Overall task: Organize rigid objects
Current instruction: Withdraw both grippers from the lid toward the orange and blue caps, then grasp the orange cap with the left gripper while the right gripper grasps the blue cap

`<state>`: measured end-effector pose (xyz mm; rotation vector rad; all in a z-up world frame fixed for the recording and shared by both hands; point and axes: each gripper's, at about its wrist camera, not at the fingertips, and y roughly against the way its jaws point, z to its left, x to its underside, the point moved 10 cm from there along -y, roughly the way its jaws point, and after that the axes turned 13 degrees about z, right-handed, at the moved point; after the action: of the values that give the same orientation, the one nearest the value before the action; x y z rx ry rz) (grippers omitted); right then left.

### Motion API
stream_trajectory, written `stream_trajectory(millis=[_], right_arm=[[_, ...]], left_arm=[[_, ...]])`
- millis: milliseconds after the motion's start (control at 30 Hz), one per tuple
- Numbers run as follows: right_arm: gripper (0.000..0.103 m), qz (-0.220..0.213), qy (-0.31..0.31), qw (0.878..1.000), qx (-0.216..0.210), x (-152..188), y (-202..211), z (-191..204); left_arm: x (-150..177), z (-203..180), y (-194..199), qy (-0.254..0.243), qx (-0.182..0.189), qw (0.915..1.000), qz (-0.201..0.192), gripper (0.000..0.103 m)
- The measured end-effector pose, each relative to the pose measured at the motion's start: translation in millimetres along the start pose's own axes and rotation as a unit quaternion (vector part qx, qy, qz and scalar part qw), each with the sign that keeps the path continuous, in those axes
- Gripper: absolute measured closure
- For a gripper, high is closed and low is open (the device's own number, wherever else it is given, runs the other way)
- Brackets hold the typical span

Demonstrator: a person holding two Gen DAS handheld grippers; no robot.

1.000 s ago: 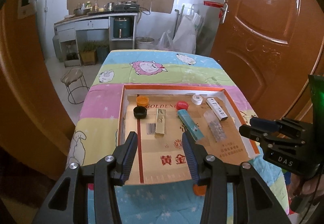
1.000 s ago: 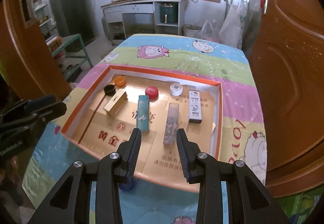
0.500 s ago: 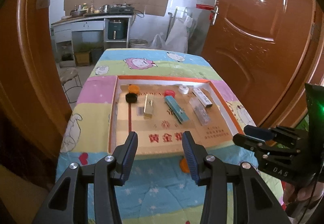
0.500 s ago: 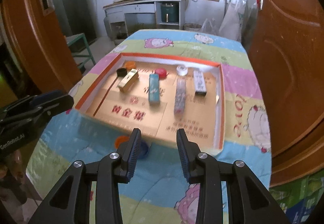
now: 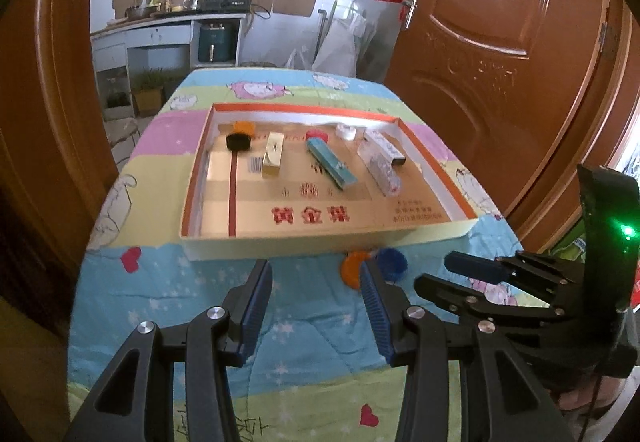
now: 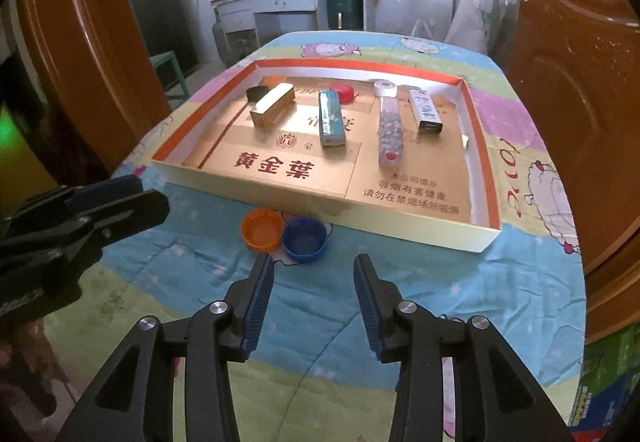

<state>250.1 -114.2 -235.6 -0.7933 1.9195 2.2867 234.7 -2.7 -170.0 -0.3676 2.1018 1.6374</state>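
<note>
A shallow gold box lid [image 6: 416,226] with an orange rim lies on the table and holds a gold box [image 6: 274,104], a teal box [image 6: 331,117], a clear tube [image 6: 389,132], a white box [image 6: 425,110] and small caps. An orange cap [image 6: 261,229] and a blue cap [image 6: 304,239] lie open side up on the cloth, touching, just in front of the lid. My right gripper [image 6: 314,302] is open and empty just short of them. My left gripper [image 5: 316,306] is open and empty, left of the caps [image 5: 354,268].
The table wears a colourful cartoon cloth [image 6: 320,322]. A brown door [image 5: 500,62] stands close on the right, another door panel [image 6: 80,42] on the left. A kitchen counter [image 5: 168,30] is behind the table's far end.
Both grippers have pulled back and away from the box lid toward the table's near end. The two caps in front of the lid have come into view. Both stay open.
</note>
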Motion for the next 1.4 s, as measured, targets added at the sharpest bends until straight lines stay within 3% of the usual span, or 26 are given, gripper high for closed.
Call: stream_trajectory(millis=[567, 600, 633, 900, 1000, 1400], right_arm=[[0.062, 0.006, 0.023, 0.999, 0.039, -16, -43, 8], [0.064, 0.005, 0.023, 0.999, 0.039, -17, -43, 8], [0.073, 0.004, 0.022, 0.999, 0.041, -18, -43, 8], [0.073, -0.012, 0.003, 0.998, 0.055, -7, -26, -10], [0.072, -0.015, -0.025, 0.999, 0.042, 2, -17, -23], [0.072, -0.023, -0.055, 0.998, 0.027, 21, -2, -52]], left_arm=[[10, 13, -16, 0.006, 0.003, 0.9997, 0.023, 0.057], [10, 13, -17, 0.006, 0.003, 0.9997, 0.024, 0.057], [11, 14, -18, 0.006, 0.003, 0.9997, 0.025, 0.057], [11, -2, -29, -0.016, 0.016, 0.999, 0.039, 0.057], [9, -16, -36, -0.031, 0.02, 0.9984, 0.043, 0.057], [2, -39, -82, -0.065, -0.034, 0.9951, 0.066, 0.06]])
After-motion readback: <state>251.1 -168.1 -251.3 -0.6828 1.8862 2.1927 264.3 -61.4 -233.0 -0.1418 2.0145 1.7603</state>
